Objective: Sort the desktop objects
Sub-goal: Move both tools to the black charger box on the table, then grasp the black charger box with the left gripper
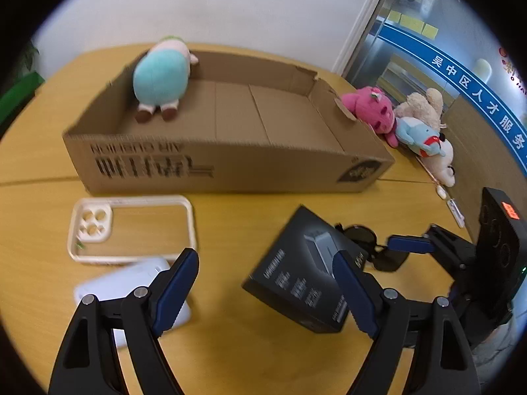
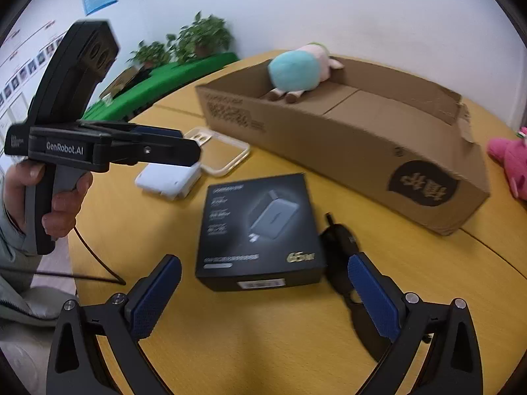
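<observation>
Both your left gripper (image 1: pixel 266 293) and right gripper (image 2: pixel 263 299) hung spread, empty; only the teal plush (image 1: pixel 161 79) sat boxed upper left; charger box (image 2: pixel 260 230), phone case (image 1: pixel 131 227) remained.

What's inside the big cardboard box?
One plush toy with a turquoise body sits at one end of the cardboard box. The rest of the floor that shows is bare cardboard. The near wall hides the strip of floor just behind it.

Counted: one cardboard box (image 1: pixel 210 168); four plush toys, one (image 1: pixel 161 79) inside, three (image 1: pixel 405 121) at 3 o'clock; one black carton (image 2: pixel 260 230); one phone case (image 1: pixel 131 227); one white pack (image 2: pixel 168 179); one pair of sunglasses (image 1: pixel 372 247).
</observation>
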Tool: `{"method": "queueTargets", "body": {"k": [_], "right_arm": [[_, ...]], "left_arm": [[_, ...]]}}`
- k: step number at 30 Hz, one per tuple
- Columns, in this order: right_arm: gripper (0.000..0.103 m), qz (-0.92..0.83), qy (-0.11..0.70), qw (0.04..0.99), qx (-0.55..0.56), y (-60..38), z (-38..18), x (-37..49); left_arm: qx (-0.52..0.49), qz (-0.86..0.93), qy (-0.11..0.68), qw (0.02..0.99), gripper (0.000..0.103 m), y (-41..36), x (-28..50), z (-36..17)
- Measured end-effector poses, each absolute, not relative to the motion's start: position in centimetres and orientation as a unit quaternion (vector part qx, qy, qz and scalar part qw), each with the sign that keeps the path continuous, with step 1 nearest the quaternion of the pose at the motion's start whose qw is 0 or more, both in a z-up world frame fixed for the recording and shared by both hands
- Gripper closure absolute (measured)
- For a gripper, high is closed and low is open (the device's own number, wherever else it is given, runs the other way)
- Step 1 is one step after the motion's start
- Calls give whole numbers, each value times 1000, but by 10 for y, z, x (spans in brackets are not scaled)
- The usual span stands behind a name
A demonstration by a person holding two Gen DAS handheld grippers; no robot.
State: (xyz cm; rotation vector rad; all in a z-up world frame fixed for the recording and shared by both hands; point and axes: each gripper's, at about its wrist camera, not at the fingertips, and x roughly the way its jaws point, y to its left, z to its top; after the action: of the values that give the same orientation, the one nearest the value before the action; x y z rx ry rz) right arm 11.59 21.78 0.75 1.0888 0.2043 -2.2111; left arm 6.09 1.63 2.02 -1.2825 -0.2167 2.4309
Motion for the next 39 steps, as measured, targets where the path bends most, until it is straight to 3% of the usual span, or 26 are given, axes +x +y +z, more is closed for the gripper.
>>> {"method": "queueTargets", "body": {"k": [7,12,21,30,39], "right_arm": [[0,-840,105,335,412,191,-11,106],[1,-805,88,427,403,174,-3,126],[0,-843,96,341,404,200,-12,106],[0,-812,85,411,405,183,-14,118],[0,-826,91,370,416,184,-26,105]], "left_arm": [[-490,839,-102,213,19,21,67,-2],[-505,831,-110,208,19,17,64,-13],[-516,819,-121,220,19,17,62,-23],[-527,811,-119,224,19,19,62,-30],[-530,806,-121,233,21,22,59,-34]]}}
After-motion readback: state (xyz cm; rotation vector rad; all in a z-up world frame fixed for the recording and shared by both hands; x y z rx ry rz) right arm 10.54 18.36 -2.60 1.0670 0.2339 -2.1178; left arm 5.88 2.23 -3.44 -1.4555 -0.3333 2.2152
